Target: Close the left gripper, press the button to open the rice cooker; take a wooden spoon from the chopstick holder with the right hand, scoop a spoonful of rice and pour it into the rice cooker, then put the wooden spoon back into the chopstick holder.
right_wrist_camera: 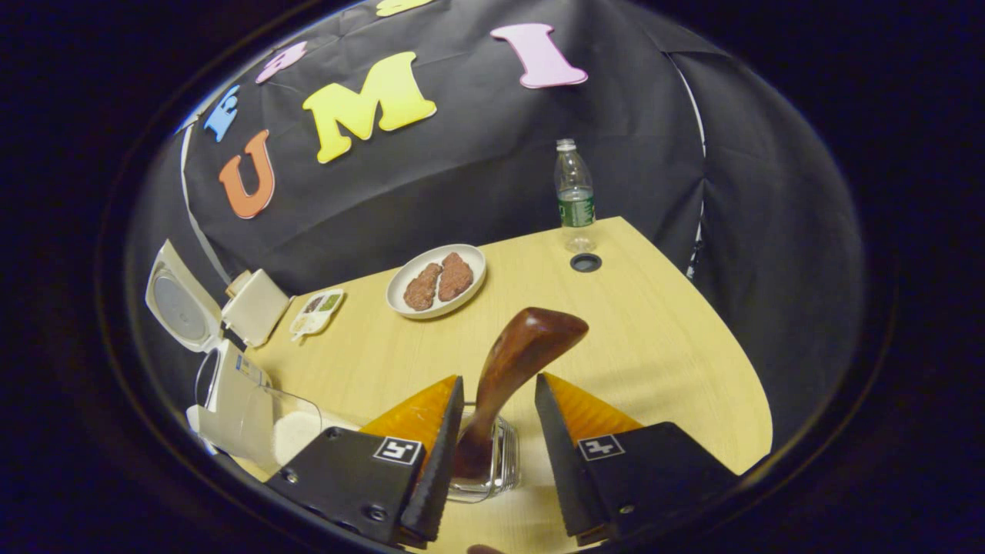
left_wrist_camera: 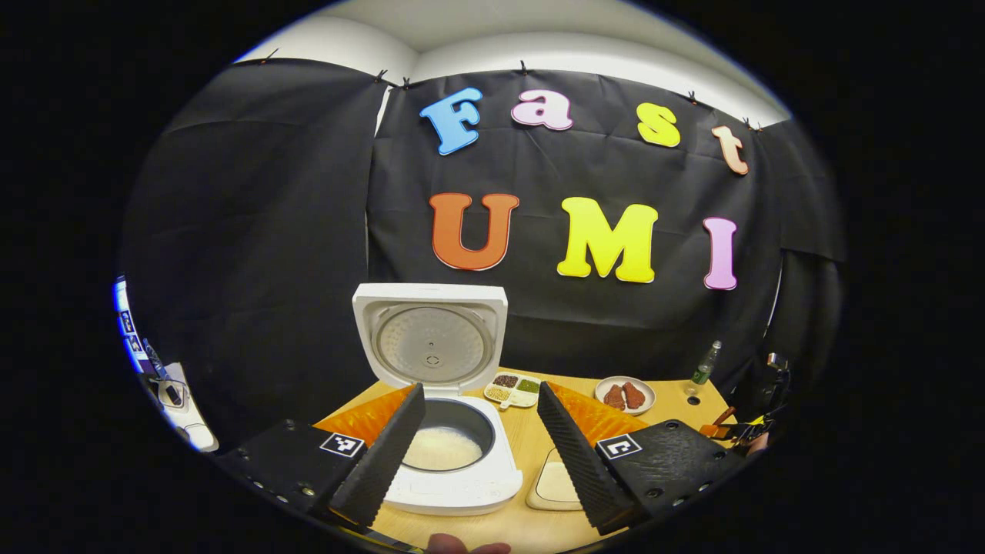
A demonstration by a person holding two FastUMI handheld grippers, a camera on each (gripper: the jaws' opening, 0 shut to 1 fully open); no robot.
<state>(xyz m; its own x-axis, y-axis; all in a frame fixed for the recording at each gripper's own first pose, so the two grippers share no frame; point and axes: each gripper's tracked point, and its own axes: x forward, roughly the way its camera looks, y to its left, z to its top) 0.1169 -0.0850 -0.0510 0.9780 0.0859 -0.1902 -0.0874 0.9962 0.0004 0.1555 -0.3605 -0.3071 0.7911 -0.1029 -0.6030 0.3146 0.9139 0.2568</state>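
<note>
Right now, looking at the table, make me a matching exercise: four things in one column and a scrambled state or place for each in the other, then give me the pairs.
Things:
1. rice cooker lid
2. wooden spoon
3. white plate
4. water bottle

States or places:
A. holds two brown pieces of food
B. stands upright near the table's far edge, by the black cloth
C. swung up and open, above the pot with rice in it
D. stands in a clear glass holder, between the open fingers of the right claw

Pairs: 1-C, 2-D, 3-A, 4-B
</note>
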